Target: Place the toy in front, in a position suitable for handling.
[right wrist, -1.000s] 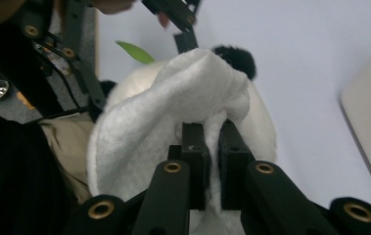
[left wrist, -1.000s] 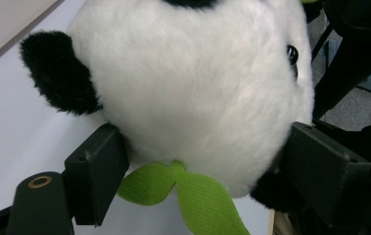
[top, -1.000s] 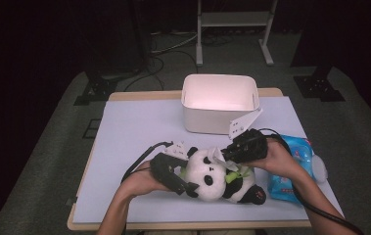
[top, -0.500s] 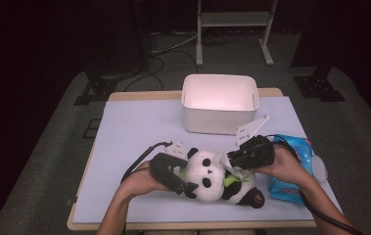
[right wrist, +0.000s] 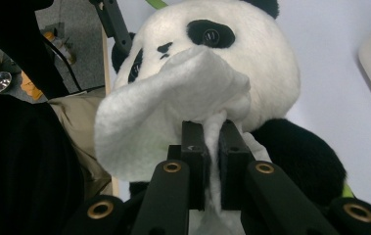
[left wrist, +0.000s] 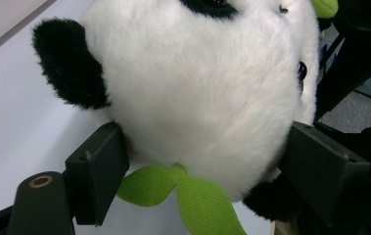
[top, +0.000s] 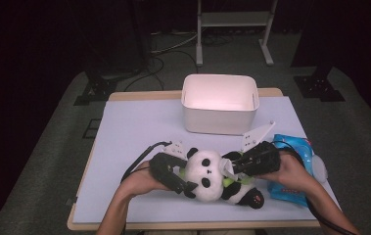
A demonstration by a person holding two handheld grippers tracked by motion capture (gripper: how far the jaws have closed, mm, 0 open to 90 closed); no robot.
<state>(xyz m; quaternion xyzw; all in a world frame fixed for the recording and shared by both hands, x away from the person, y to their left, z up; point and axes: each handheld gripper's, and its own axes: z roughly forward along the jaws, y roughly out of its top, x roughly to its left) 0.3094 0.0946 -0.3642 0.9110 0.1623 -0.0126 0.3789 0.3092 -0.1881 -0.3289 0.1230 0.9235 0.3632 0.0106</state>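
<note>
Step in hand: you are wiping the panda's (top: 207, 174) face with a white wipe (right wrist: 168, 110); judged from the wipe lying over its muzzle.
Panda, place: on the table (top: 134, 132), near the front edge, about midway along it, head toward your left hand, dark body toward your right.
Left gripper (top: 180, 182): jaws spread wide and clamped on either side of the panda's head, pads pressing into the fur just under the ear; a green leaf (left wrist: 188, 191) hangs between them. You are steadying the toy with it.
Right gripper (right wrist: 211, 142): jaws closed tight, pinching a bunched fold of the wipe; the loose part drapes against the snout, just below one eye.
Other items: white bin (top: 220, 103) toward the back edge, centre; blue wipes packet (top: 293, 169) by the right edge, under your right wrist.
Next move: probably draw the wipe across the face while the left grip holds firm. Keep the pinch tight, or the wipe may slip out. Press lightly, as the plush will give and may roll.
Progress: cannot tell how much of the face is done.
</note>
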